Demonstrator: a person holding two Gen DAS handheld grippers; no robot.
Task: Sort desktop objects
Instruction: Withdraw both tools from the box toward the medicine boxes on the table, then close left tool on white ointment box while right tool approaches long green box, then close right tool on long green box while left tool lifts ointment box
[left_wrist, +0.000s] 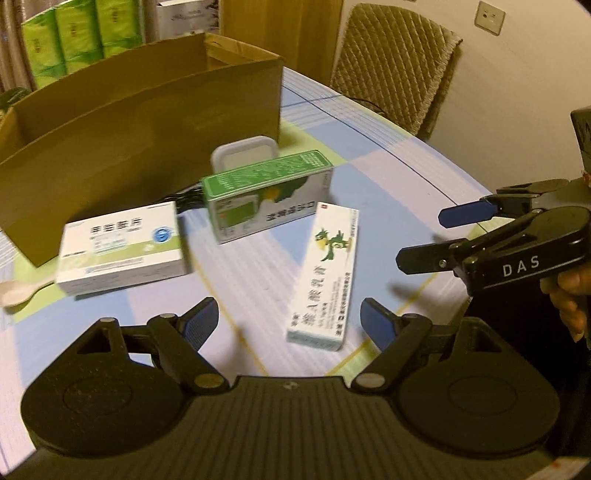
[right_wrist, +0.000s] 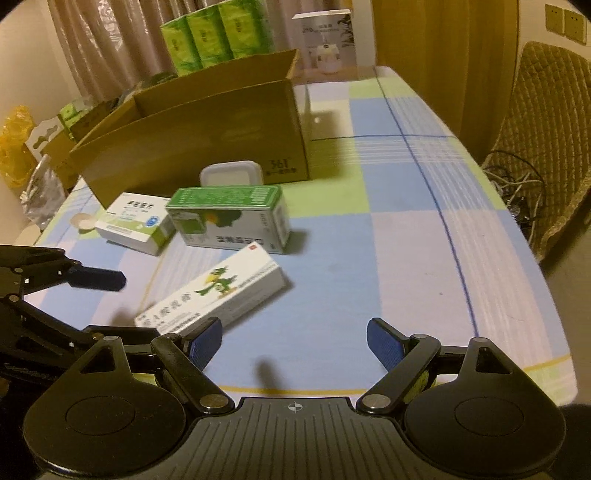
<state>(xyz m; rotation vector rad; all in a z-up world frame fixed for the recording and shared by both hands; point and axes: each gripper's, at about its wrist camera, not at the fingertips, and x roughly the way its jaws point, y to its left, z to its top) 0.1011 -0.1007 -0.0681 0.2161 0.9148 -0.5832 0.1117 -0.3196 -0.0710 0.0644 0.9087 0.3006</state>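
Both tongs wide apart, nothing between the pads. Left gripper (left_wrist: 290, 319) low at six o'clock, tipped down over the checked tablecloth (left_wrist: 388, 177); right gripper (right_wrist: 295, 341) likewise in its own view, over bare cloth, and seen from the left at three o'clock.

Nearest: long white carton with a green cartoon bird (left_wrist: 325, 273), flat on the cloth, near end just ahead of the left gripper's right pad (left_wrist: 375, 325), not touched. In the right view the same carton (right_wrist: 218, 291) at eleven o'clock, close to the left pad.

Further out at ten o'clock: flat white box (left_wrist: 122, 247), a pale spoon (left_wrist: 18, 291) poking out beside it. At twelve: green-topped box (left_wrist: 266, 195), with a small white lidded tub (left_wrist: 245, 151) just behind. Furthest: open cardboard box (left_wrist: 140, 118) across the back, probably the place for sorted items.

Step in hand, by judgement: approach for a first pick, nothing yet lifted. Next move: centre one gripper over the bird carton, straddle its narrow width, then close.
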